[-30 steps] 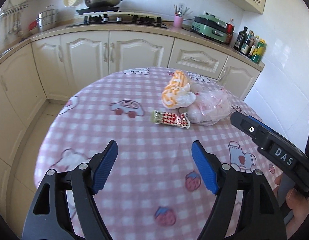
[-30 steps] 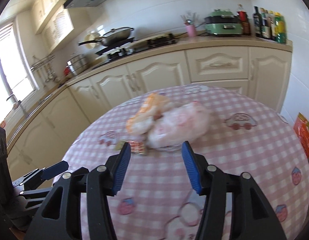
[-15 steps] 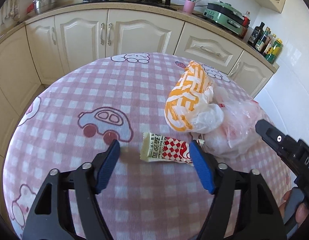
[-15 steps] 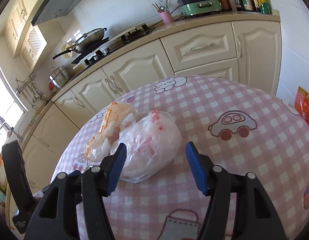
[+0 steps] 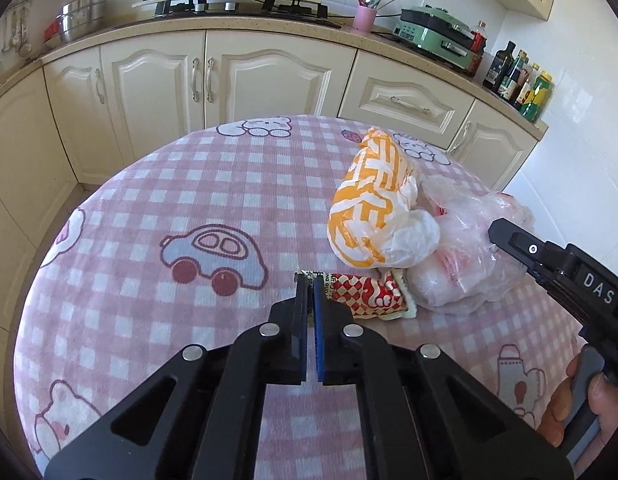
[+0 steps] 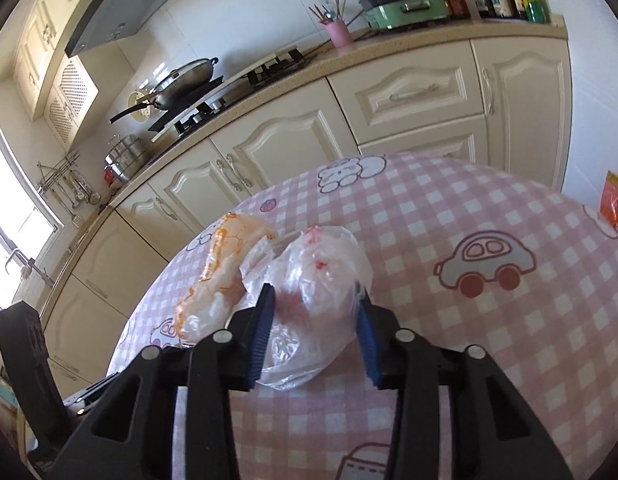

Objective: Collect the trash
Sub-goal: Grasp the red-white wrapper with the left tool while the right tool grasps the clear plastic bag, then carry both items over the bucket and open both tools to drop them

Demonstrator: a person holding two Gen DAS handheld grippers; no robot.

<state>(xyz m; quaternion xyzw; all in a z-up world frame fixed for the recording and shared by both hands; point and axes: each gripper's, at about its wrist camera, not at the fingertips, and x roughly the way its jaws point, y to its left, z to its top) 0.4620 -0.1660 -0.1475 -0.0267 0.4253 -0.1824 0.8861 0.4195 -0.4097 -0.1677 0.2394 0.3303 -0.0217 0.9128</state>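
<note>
The left gripper (image 5: 312, 282) has just closed and pinches the flat end of the red-checked foil wrapper (image 5: 365, 294), beside the crinkled clear plastic bag (image 6: 313, 300). The right gripper (image 6: 315, 306) has just been closing and squeezes that bag's soft bulge on the checked tablecloth (image 6: 469, 340).

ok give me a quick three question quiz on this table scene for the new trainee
1. True or false: the left hand-held gripper is shut on the end of the red checked wrapper.
2. What sits between the pads of the right hand-held gripper? A) orange patterned bag B) clear plastic bag C) pink cup
3. Fill in: the orange patterned bag lies on the ____ tablecloth.

Key: 1 true. 2 B, the clear plastic bag. 3 pink checked.
</note>
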